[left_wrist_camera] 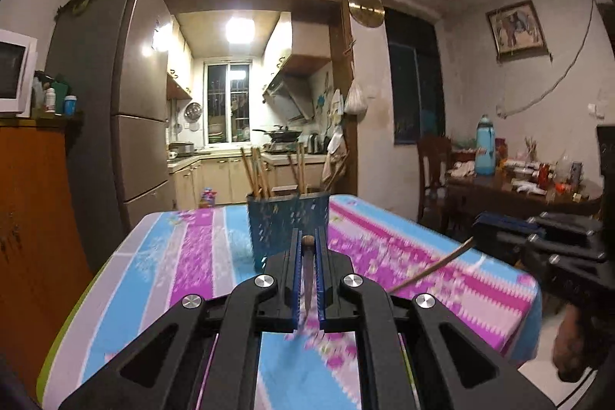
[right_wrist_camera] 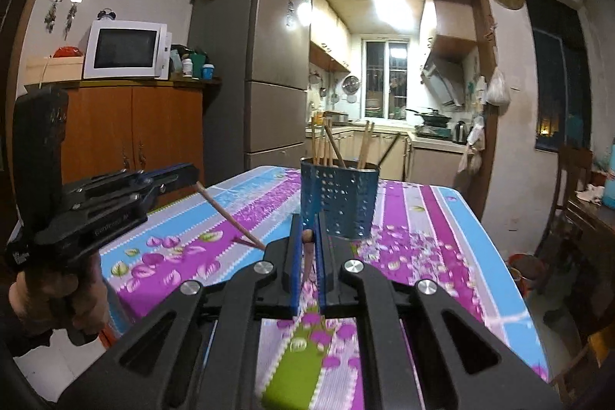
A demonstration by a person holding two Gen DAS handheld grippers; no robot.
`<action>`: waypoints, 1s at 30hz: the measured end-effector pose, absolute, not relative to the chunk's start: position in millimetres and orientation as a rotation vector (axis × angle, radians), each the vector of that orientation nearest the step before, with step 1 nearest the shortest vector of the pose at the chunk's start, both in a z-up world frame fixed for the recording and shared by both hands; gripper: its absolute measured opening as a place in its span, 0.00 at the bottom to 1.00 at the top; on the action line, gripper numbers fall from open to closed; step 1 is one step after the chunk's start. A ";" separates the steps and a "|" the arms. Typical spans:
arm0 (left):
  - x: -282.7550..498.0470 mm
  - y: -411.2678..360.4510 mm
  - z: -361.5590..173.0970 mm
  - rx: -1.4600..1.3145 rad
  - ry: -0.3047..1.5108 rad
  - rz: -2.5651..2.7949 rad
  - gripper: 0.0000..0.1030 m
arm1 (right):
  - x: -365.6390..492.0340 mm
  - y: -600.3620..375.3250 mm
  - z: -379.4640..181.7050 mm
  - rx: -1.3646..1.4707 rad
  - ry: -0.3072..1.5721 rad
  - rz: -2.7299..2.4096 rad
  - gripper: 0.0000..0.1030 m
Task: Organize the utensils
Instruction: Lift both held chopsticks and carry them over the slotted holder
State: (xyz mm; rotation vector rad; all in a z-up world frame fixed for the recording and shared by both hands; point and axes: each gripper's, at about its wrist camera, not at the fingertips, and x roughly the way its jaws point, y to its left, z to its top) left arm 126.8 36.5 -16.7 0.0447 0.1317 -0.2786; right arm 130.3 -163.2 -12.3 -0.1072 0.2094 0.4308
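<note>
A blue perforated utensil holder point(left_wrist_camera: 286, 225) point(right_wrist_camera: 340, 204) stands upright on the table with several wooden chopsticks point(left_wrist_camera: 257, 173) point(right_wrist_camera: 326, 145) sticking out of it. My left gripper point(left_wrist_camera: 307, 237) is shut on a single wooden chopstick point(left_wrist_camera: 307, 275), held above the cloth just short of the holder. Seen from the right wrist, that left gripper point(right_wrist_camera: 194, 175) hangs at the left, its chopstick point(right_wrist_camera: 230, 218) slanting down to the right. My right gripper point(right_wrist_camera: 307, 221) is shut on another chopstick point(right_wrist_camera: 307, 241). From the left wrist view the right gripper point(left_wrist_camera: 478, 221) and its chopstick point(left_wrist_camera: 430, 271) are at the right.
The table wears a striped pink, blue and purple cloth point(left_wrist_camera: 184, 256) point(right_wrist_camera: 423, 218). Behind it are a grey fridge point(right_wrist_camera: 253, 64), a wooden cabinet point(right_wrist_camera: 130, 129) bearing a microwave point(right_wrist_camera: 127, 48), and a kitchen doorway. A cluttered side table point(left_wrist_camera: 519, 187) and a chair point(left_wrist_camera: 434, 164) stand at the right.
</note>
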 end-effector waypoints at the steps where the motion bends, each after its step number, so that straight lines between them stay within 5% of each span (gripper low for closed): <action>1: 130.3 35.7 -11.7 0.044 0.129 -0.281 0.07 | 138.0 -163.4 -6.5 -0.107 0.215 0.441 0.05; 30: 196.9 40.1 36.8 0.088 0.375 -0.293 0.08 | 192.4 -151.5 43.3 -0.153 0.231 0.494 0.05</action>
